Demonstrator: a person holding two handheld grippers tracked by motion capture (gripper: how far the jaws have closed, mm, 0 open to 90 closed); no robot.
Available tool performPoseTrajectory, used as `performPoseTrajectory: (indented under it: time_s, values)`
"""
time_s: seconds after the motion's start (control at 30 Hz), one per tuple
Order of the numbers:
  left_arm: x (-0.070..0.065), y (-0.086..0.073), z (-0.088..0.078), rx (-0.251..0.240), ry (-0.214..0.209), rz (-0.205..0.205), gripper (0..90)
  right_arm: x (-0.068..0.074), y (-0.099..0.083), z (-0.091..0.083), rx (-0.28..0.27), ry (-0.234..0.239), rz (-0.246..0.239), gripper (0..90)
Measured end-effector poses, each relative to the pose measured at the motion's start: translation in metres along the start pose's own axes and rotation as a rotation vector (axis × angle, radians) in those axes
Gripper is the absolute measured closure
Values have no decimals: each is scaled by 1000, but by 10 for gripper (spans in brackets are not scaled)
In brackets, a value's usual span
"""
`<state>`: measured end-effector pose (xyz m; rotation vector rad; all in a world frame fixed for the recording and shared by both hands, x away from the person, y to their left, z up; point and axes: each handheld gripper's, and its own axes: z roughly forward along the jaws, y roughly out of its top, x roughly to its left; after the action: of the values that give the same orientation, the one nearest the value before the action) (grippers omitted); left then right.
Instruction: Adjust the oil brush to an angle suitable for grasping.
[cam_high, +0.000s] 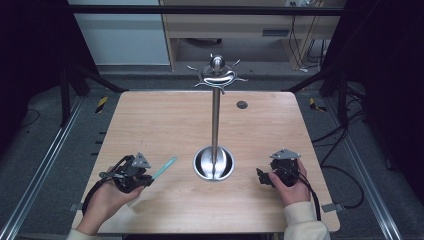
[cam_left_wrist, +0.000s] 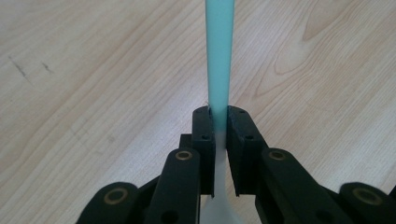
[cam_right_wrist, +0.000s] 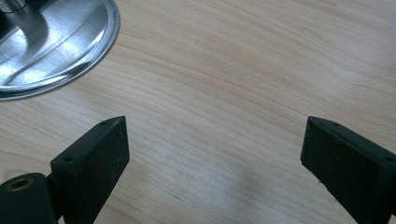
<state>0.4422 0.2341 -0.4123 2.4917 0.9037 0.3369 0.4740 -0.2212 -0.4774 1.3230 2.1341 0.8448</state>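
Nearest the high camera, two hands come in over the front edge of the tabletop, each carrying a gripper. On the person's left, the left gripper pinches a slim utensil: in the left gripper view its fingers press from both sides on the stem just where white plastic turns into pale teal, and the teal length runs straight out ahead over the wood. What looks like a wider white part sits back behind the fingers. From above, the teal end points up and to the right, toward the stand, and seems to hang a little clear of the wood, though that is hard to tell.

It reads as a light, thin plastic piece, smooth and probably somewhat springy, so it could pivot or slide in a narrow pinch. Holding it near the colour change, close to the broader end, looks sensible; a grip far out on the teal tip would likely let it swing.

On the other side, the right gripper rests low with its fingers spread wide and nothing between them.

Farther off stands a steel stand, its round base between the grippers and hooks ringing the top.
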Motion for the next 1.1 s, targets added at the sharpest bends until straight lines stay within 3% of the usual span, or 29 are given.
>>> performPoseTrajectory:
  time_s: [0.4,1.1]
  values:
    - [-4,3,-17,-120,31,-20,818,-1,-1,1,2,-1,-3,85]
    - [-4,9,-41,-212,65,-17,819,-1,-1,0,3,-9,-5,85]
